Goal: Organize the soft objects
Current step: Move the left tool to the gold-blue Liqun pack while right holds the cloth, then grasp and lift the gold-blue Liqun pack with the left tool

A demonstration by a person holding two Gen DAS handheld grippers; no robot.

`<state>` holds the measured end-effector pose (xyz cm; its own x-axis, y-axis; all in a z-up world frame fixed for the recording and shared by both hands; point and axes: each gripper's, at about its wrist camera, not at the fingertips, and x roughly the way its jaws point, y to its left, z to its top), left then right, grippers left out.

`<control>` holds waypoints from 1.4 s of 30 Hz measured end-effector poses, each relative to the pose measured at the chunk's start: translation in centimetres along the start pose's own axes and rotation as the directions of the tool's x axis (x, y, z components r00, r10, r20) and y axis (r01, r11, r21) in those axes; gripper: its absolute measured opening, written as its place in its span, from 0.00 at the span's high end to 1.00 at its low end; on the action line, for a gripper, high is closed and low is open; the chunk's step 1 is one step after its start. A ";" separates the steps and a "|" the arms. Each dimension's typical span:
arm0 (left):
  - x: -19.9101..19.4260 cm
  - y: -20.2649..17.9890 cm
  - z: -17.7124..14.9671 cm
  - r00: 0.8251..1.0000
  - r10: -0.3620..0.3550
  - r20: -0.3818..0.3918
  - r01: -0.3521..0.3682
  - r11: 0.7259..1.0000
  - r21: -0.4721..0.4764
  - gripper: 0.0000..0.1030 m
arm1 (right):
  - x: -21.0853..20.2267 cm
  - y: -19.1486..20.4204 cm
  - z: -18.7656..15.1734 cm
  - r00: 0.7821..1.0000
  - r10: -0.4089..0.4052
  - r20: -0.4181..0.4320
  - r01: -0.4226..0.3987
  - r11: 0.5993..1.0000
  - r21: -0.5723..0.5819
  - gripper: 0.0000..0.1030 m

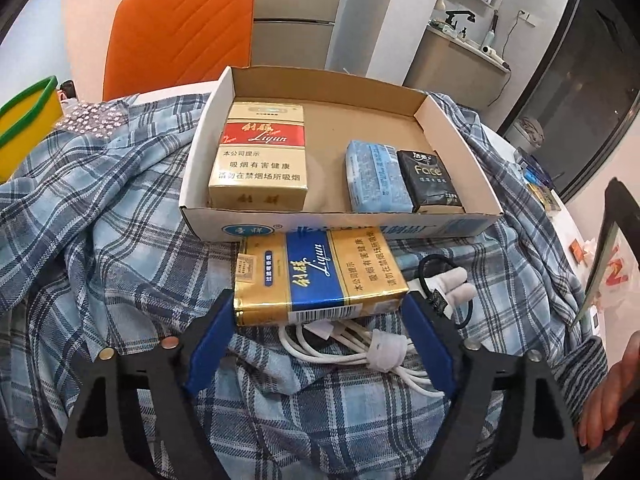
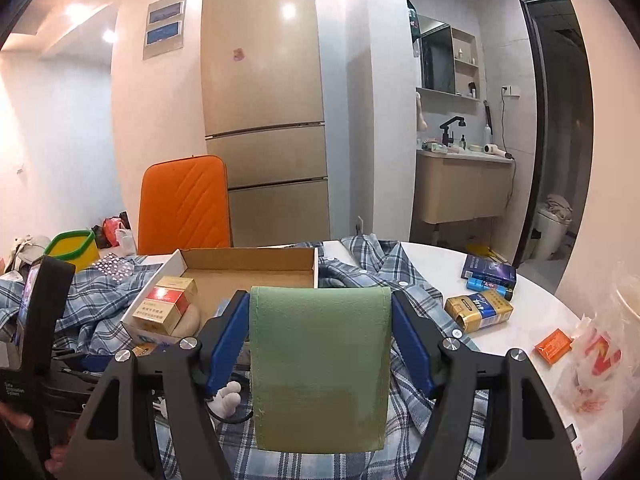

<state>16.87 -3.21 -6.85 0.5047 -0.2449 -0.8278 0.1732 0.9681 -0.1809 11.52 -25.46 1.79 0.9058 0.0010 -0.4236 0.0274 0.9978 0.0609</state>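
In the left wrist view my left gripper points down at a blue and gold cigarette pack lying on a plaid shirt. Its blue pads press on the pack's two ends. Just beyond stands a shallow cardboard box holding a red and gold cigarette pack, a blue tissue pack and a black tissue pack. In the right wrist view my right gripper is shut on a folded green cloth, held over the shirt in front of the box.
A white cable and a black hair tie lie by the held pack. Another blue and gold pack, a dark box, an orange packet and a plastic bag sit on the white table. A yellow bucket and orange chair stand behind.
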 end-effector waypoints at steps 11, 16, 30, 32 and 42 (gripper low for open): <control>-0.1 -0.6 0.0 1.000 0.031 0.003 -0.031 0.999 0.022 0.09 | 0.3 0.0 -0.2 1.000 0.003 -0.002 -0.003 1.000 0.003 0.31; -0.3 -0.7 0.8 0.999 0.037 0.030 -0.037 0.999 0.005 0.03 | 0.2 0.2 -0.3 1.000 0.006 -0.001 -0.006 1.000 -0.003 0.31; 1.1 -1.2 1.0 0.999 0.034 -0.001 -0.034 0.999 0.027 0.18 | 0.3 0.1 -0.3 1.000 0.012 -0.014 -0.012 1.000 -0.004 0.31; 0.8 -1.5 0.9 0.999 0.036 0.010 -0.036 0.999 0.038 0.18 | 0.3 0.1 -0.3 1.000 0.012 -0.014 -0.012 1.000 -0.002 0.31; -3.2 -1.4 -0.9 0.993 0.006 0.114 -0.011 0.999 0.045 0.19 | 0.2 0.0 -0.4 1.000 0.020 -0.001 -0.020 1.000 0.003 0.31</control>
<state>14.24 -3.77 -4.38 0.5992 -0.2433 -0.7627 0.2057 0.9675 -0.1470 11.50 -25.42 1.35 0.9057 0.0208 -0.4234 0.0107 0.9973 0.0721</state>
